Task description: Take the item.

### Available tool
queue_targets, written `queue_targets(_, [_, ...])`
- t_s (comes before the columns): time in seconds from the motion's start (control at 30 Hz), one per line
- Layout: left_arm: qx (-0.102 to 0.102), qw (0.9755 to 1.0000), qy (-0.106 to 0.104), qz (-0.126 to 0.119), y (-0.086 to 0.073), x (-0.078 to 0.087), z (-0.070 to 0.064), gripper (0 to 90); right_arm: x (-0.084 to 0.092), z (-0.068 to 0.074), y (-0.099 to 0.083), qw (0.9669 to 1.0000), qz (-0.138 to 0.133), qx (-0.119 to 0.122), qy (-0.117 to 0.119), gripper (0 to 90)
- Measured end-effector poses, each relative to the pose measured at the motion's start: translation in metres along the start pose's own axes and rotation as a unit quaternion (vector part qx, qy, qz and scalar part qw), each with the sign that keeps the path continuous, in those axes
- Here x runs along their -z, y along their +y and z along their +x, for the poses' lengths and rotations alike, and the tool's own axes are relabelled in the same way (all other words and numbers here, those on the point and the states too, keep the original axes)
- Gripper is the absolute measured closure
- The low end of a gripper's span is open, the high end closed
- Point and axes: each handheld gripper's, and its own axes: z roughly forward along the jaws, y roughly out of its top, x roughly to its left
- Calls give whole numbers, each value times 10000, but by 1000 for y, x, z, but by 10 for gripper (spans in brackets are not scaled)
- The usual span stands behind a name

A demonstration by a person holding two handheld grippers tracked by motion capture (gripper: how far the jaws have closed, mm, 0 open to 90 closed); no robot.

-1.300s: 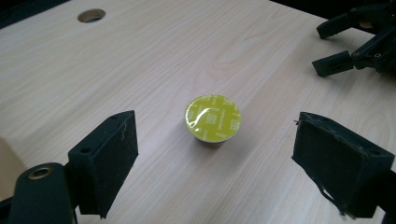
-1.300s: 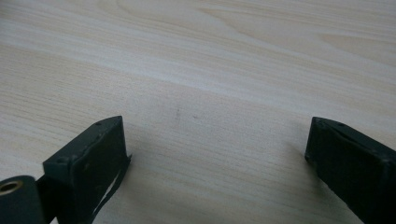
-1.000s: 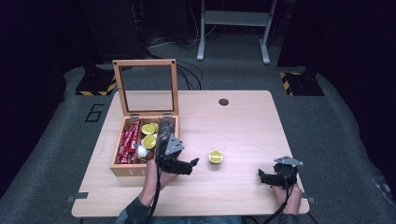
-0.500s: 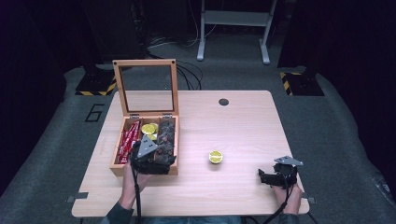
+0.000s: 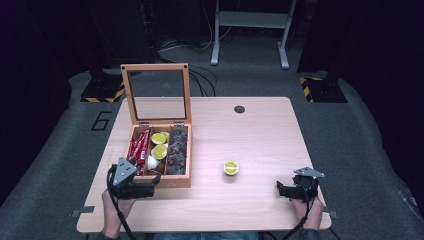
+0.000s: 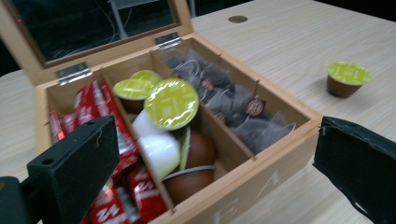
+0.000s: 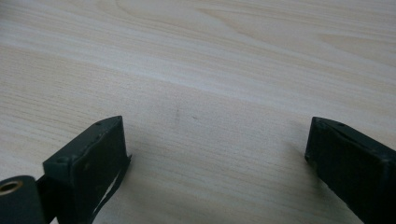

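Your left gripper (image 5: 152,187), jaws just spread wide and empty, sits at the open wooden compartment box (image 6: 261,172). The green-lidded brown coffee capsule (image 5: 231,168) stands alone mid-table, likely light and slick. Pinch its sides gently; your right gripper (image 5: 280,189) rests open.

Pale, matt wood grain across the table (image 5: 260,140); warmer, smooth-sanded wood on the box (image 6: 261,172), with small metal hinges (image 6: 72,73) and a glass-paned lid (image 5: 157,95). Glossy red foil sachets (image 6: 88,107), shiny green foil tops on plastic capsules (image 6: 171,103), clear crinkled wrap over tea bags (image 6: 243,112). Matt black jaws, rubbery-looking.
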Motion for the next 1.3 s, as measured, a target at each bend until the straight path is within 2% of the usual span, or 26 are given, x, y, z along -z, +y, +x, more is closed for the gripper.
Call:
queue_targets(0.23, [69,9996,257,15,-19,18,14,1,0,0,0,10000,1,-4,-1,46])
queue_targets(0.3, [155,9992,356,6,-32,27,21,1,0,0,0,10000,-1,-1,-2,46])
queue_targets(0.33, [155,9992,356,6,-32,27,21,1,0,0,0,10000,-1,-1,-2,46])
queue_targets(0.37, [229,9991,366,-27,-38,30,23,1,0,0,0,10000,-1,-1,-2,46])
queue_targets(0.43, [245,9992,328,6,-46,34,26,1,0,0,0,10000,1,-6,-3,46])
queue_targets(0.5, [379,9986,376,-7,-59,39,29,1,0,0,0,10000,0,-1,-3,46])
queue_targets(0.57, [401,9985,375,34,-63,41,30,1,0,0,0,10000,1,-4,-4,46])
queue_targets(0.63, [482,9977,468,87,-77,44,33,1,0,0,0,10000,2,-7,-5,46])
queue_targets(0.8, [666,9959,528,319,-101,41,46,0,0,0,0,10000,1,-6,-4,46])
queue_targets(0.83, [666,9959,528,319,-101,41,46,0,0,0,0,10000,0,-4,-5,46])
queue_targets(0.9, [758,9942,521,565,-113,35,53,0,0,0,0,10000,2,-8,-5,46])
queue_targets(0.97, [786,9937,533,596,-117,33,55,0,0,0,0,10000,1,-7,-5,46])
queue_targets(1.0, [802,9929,541,690,-123,30,59,0,0,0,0,10000,3,-7,-6,46])
queue_targets(1.03, [802,9929,541,690,-123,30,59,0,0,0,0,10000,3,-7,-6,46])
queue_targets(1.07, [782,9923,520,811,-126,28,61,0,0,0,0,10000,-1,-4,-9,45])
queue_targets(1.13, [772,9916,520,899,-130,24,62,0,0,0,0,10000,-1,-3,-9,45])
queue_targets(1.23, [675,9922,539,904,-129,23,64,0,0,0,0,10000,-2,0,-10,44])
queue_targets(1.27, [634,9913,498,1040,-129,21,65,0,0,0,0,10000,-4,-2,-10,44])
queue_targets(1.3, [634,9913,498,1040,-129,21,65,0,0,0,0,10000,-4,-1,-10,44])
